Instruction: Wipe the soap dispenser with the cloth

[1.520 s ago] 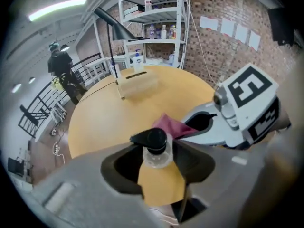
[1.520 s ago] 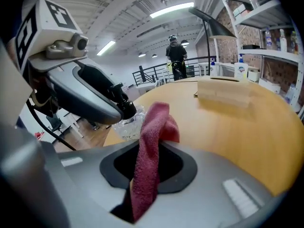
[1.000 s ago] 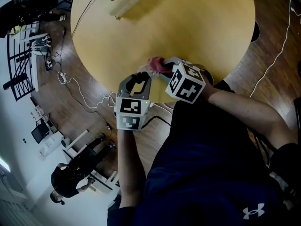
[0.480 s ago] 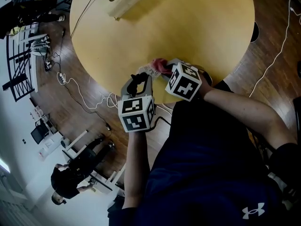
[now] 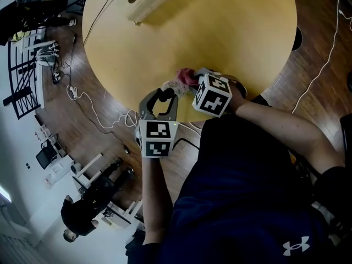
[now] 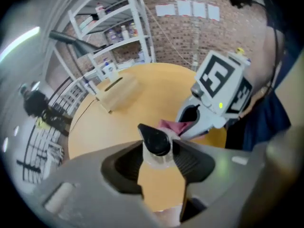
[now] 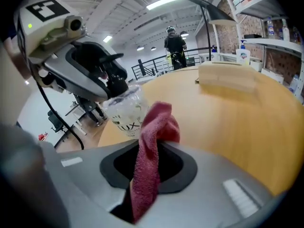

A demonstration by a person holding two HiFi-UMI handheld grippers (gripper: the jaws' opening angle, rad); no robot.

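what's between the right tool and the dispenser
The cloth, pinched in the right tool, bunches up between it and the dispenser. The right gripper view shows this.

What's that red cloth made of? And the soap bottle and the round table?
The cloth looks like soft terry fabric: red, fuzzy and limp. The soap dispenser is probably clear shiny plastic, see-through with print; its black pump top is likely plastic too. The table seems wood or wood-look, smooth and yellowish.
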